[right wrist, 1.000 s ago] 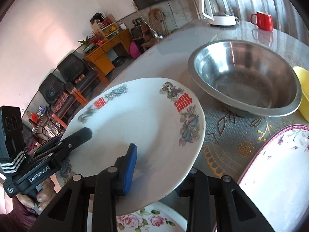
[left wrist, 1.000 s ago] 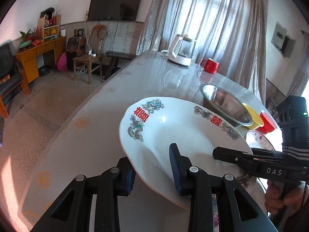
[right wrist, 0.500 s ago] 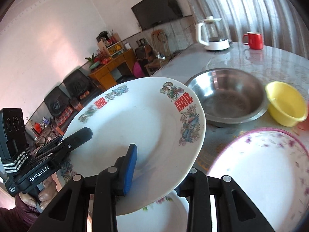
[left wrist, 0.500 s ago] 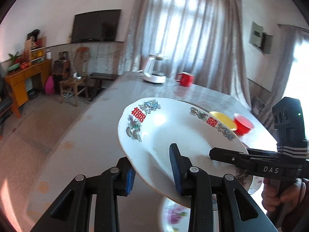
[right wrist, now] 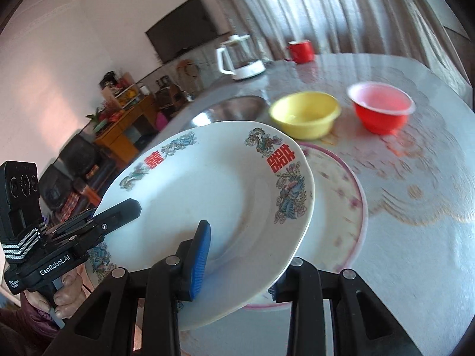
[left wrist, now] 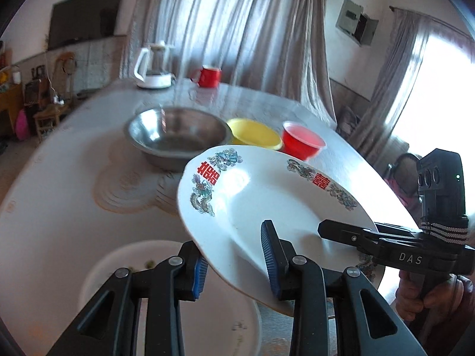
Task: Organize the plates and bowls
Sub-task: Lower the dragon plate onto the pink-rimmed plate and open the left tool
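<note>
A white plate with red double-happiness signs and dragon prints (left wrist: 267,201) (right wrist: 213,195) is held up in the air, tilted, by both grippers. My left gripper (left wrist: 234,267) is shut on its near rim, one finger above and one below. My right gripper (right wrist: 237,264) is shut on the opposite rim in the same way. A pink-rimmed floral plate (right wrist: 338,207) lies on the table under the held plate's right side. Another white plate (left wrist: 166,299) lies on the table below my left gripper.
On the grey patterned table (right wrist: 415,237) stand a steel bowl (left wrist: 178,139), a yellow bowl (right wrist: 305,114) and a red bowl (right wrist: 381,111) in a row. A white kettle (left wrist: 153,66) and a red mug (left wrist: 209,76) stand at the far end.
Both grippers have carried the plate to the right over the table. The steel, yellow and red bowls now show beyond it, and the pink-rimmed plate lies beneath it.
</note>
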